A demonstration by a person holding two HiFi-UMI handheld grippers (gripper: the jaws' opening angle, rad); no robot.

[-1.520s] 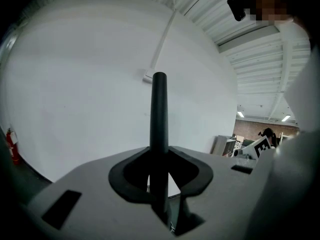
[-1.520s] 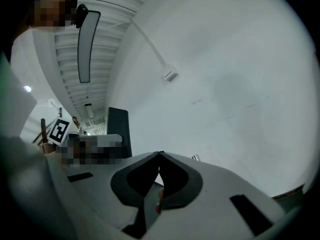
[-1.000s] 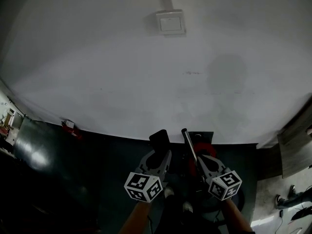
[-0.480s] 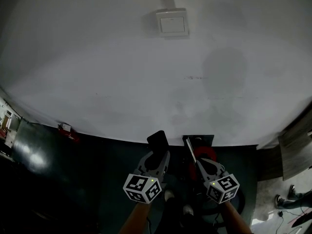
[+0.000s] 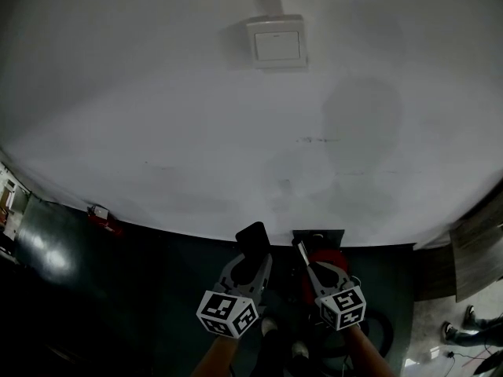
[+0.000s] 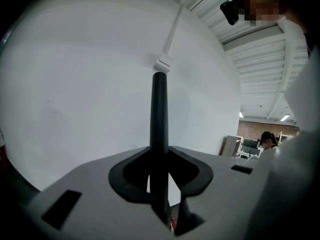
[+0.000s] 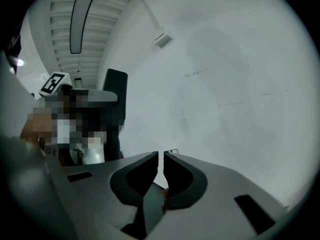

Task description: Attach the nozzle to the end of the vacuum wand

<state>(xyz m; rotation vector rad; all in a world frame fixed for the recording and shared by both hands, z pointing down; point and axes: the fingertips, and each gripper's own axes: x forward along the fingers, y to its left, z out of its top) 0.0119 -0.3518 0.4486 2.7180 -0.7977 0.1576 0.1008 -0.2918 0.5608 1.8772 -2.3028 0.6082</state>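
The black flat nozzle (image 5: 253,238) stands up between the jaws of my left gripper (image 5: 253,261), which is shut on its lower part. In the left gripper view the nozzle (image 6: 159,114) rises straight out of the left gripper (image 6: 160,156) against the white wall. Just to its right, my right gripper (image 5: 311,269) holds the thin silver vacuum wand (image 5: 300,250), which slants up and to the left over the red vacuum body (image 5: 333,258). Through the nearly closed right gripper (image 7: 161,159) runs the wand (image 7: 149,204); these jaws are opening a hair with the wand still pinched. Nozzle and wand tips stay apart.
A white wall fills most of the view, with a switch box (image 5: 275,44) and its conduit high up. The dark floor (image 5: 157,289) meets the wall below. A small red item (image 5: 100,215) lies at the wall's foot on the left. A black hose (image 5: 379,330) loops at the right.
Both grippers have sunk toward the bottom of the head view, the right one more. The wand's tip has dropped to about the level of the nozzle's top.
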